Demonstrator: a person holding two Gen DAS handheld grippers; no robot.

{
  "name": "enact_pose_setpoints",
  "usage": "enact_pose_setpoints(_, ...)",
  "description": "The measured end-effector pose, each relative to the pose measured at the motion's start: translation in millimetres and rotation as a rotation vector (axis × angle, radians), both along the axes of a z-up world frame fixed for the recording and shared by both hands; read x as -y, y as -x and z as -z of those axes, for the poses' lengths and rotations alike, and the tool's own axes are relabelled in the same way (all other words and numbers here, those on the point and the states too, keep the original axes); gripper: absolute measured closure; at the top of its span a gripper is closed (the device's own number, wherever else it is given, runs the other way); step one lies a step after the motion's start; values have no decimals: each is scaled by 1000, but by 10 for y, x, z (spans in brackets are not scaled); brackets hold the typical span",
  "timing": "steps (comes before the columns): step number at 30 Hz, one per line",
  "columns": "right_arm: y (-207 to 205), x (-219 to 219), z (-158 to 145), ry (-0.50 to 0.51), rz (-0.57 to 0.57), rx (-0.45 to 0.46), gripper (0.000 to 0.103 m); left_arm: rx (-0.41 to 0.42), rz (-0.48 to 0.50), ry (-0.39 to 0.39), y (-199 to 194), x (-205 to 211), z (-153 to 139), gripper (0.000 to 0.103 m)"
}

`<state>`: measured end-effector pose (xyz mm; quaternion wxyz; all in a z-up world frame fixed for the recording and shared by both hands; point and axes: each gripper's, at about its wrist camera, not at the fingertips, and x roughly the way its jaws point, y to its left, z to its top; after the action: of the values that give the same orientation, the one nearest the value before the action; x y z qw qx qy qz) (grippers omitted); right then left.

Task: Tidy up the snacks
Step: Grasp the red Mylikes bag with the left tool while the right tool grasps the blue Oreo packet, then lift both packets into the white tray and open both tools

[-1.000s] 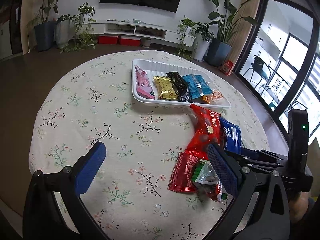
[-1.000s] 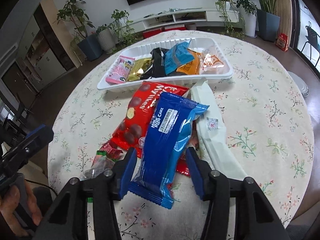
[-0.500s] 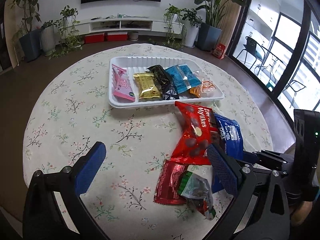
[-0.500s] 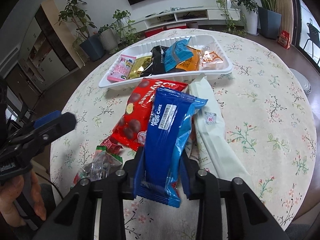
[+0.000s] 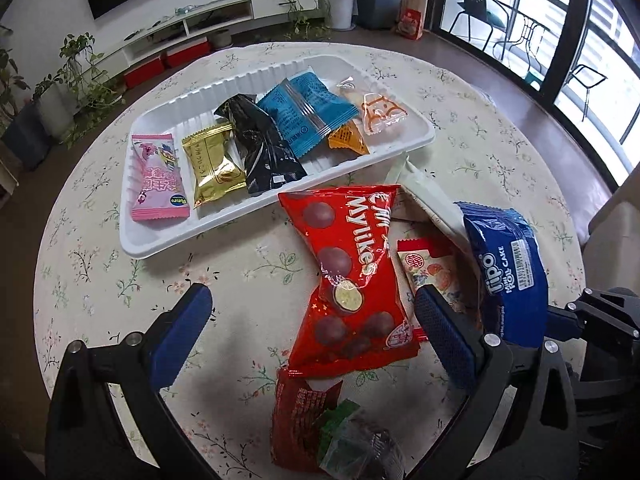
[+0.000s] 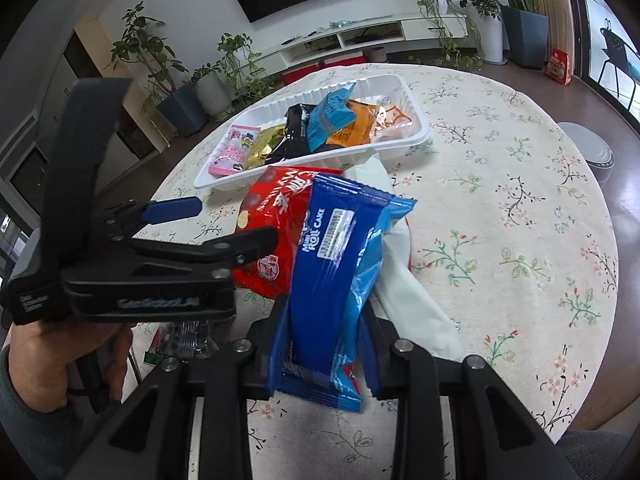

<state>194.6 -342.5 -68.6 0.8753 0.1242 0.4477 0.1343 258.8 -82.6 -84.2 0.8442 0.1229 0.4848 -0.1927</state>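
Note:
My right gripper [image 6: 326, 320] is shut on the near end of a blue roll cake packet [image 6: 340, 248], held a little above the pile. In the left wrist view the same blue roll cake packet [image 5: 508, 268] hangs at the right. My left gripper [image 5: 312, 300] is open and hovers over a red Mylikes bag [image 5: 348, 264], one finger on each side and touching nothing. A white tray [image 5: 160, 240] behind the pile holds pink, gold, black, blue, orange and clear packets. Its blue-padded finger [image 6: 172, 209] shows at the left in the right wrist view.
A long white packet [image 6: 404, 292] lies under the blue one. A small red-and-white packet [image 5: 432, 268], a dark red packet [image 5: 300, 412] and a green-and-clear bag [image 5: 356, 440] lie near the front edge of the round floral table [image 6: 500, 220]. A hand [image 6: 52, 352] holds the left gripper.
My right gripper's jaws closed on the blue roll cake packet. My left gripper swung across towards the snack pile and rolled, and now stands over the red bag.

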Motion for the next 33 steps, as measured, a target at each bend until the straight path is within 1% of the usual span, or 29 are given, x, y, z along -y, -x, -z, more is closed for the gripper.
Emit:
enact_pose_setpoints(4, 5, -14, 29, 1, -8, -1, 69, -28, -2, -23, -124, 47, 136, 1)
enact_pose_setpoints(5, 13, -14, 37, 2, -10, -2, 69, -38, 4, -19, -148, 58, 167, 2)
enact_pose_setpoints(7, 15, -19, 50, 4, -12, -3, 69, -51, 13, -12, -167, 73, 215, 12)
enact_pose_setpoints(8, 16, -19, 54, 6, -13, -4, 69, -59, 19, -7, -186, 87, 241, 23)
enact_pose_setpoints(9, 17, -16, 57, 5, -13, -3, 69, -65, 24, -1, -177, 80, 257, 40)
enact_pose_setpoints(11, 22, -8, 59, 4, -12, -3, 69, -84, 33, 16, -208, 97, 303, 56)
enact_pose_setpoints(16, 12, -4, 65, 4, -13, -3, 69, -79, 37, 26, -211, 94, 322, 57)
enact_pose_setpoints(18, 12, -3, 67, 3, -12, -3, 69, -79, 38, 36, -189, 81, 315, 62)
enact_pose_setpoints(24, 11, 6, 60, 0, -12, -2, 70, -75, 47, 63, -153, -2, 271, 68)
enact_pose_setpoints(26, 13, 7, 39, -2, -12, 3, 70, -78, 46, 78, -131, -41, 253, 68)
enact_pose_setpoints(30, 20, 15, -22, -19, -17, 12, 70, -79, 27, 132, -73, -207, 183, 68)
enact_pose_setpoints(33, 5, 40, -67, -40, -15, 15, 70, -79, 2, 201, -35, -408, 93, 68)
